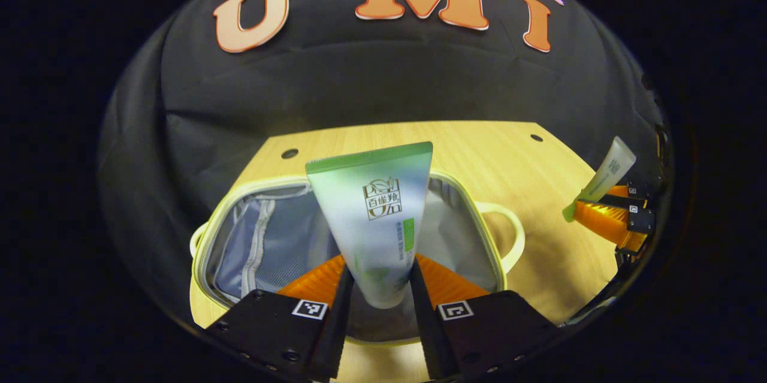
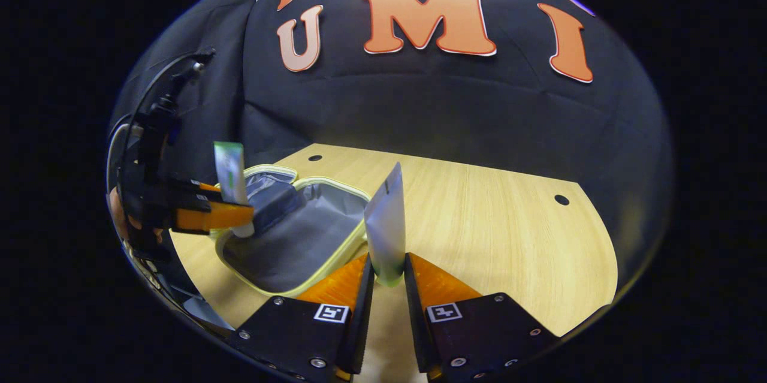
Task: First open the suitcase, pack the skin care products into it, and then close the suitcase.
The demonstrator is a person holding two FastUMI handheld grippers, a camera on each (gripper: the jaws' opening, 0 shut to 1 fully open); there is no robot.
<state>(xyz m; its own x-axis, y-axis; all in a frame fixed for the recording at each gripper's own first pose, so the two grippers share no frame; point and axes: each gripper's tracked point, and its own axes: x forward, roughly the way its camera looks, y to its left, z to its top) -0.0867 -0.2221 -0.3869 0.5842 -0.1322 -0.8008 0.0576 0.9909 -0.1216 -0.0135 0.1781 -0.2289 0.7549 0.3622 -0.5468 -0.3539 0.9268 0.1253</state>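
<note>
The suitcase (image 1: 207, 233) lies open on the wooden table, a small case with a pale yellow rim and grey lining. My left gripper (image 1: 380, 272) is shut on a green-and-white tube (image 1: 374, 215), held upright with its cap down, directly above the open case. At the far right, my right gripper (image 1: 605, 206) holds a slimmer pale tube (image 1: 608, 173). In the right gripper view, my right gripper (image 2: 388, 269) is shut on that slim tube (image 2: 386, 227), just right of the suitcase (image 2: 299, 239). The left gripper (image 2: 230, 209) hangs over the case with the green tube (image 2: 229, 173).
The light wooden table (image 2: 491, 233) stretches to the right of the case, with small round holes near its far edge. The case's looped handle (image 1: 509, 233) sticks out on its right side. Black cloth walls close in behind the table.
</note>
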